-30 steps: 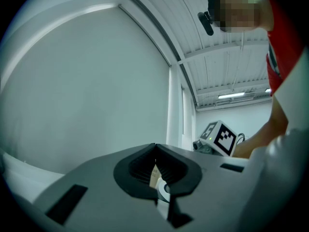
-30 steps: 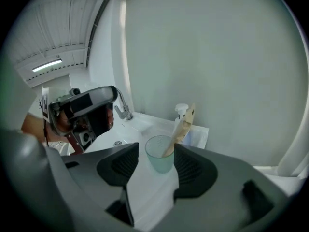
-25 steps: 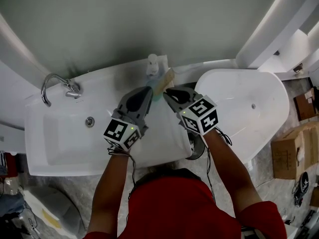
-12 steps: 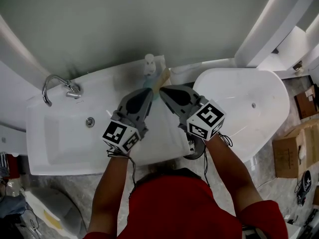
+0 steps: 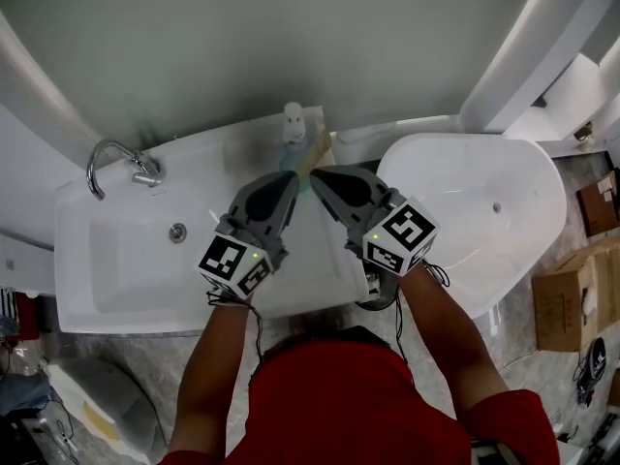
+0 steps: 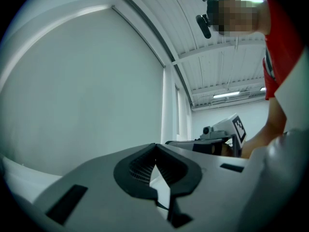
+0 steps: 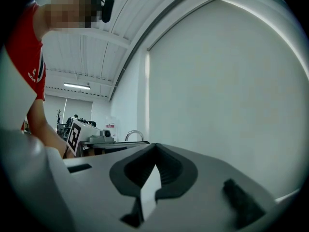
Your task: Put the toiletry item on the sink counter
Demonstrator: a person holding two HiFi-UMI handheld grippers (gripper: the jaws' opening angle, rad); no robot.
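Note:
A small teal and tan toiletry item (image 5: 309, 156) lies on the white sink counter (image 5: 242, 153), just below a white pump bottle (image 5: 293, 121). Both grippers point at it from either side. My left gripper (image 5: 289, 175) is shut, and in the left gripper view (image 6: 155, 147) its tips meet with nothing between them. My right gripper (image 5: 321, 174) is also shut, its tips touching in the right gripper view (image 7: 155, 147). From the head view I cannot tell whether either tip touches the item.
A chrome faucet (image 5: 118, 159) stands over the basin (image 5: 136, 264) at the left. A white oval tub (image 5: 475, 206) sits to the right of the counter. Cardboard boxes (image 5: 572, 298) lie on the floor at far right. A grey wall rises behind the counter.
My right gripper has swung a little, its cube moving right and down and its tip drawing in toward the item. The left gripper has barely moved.

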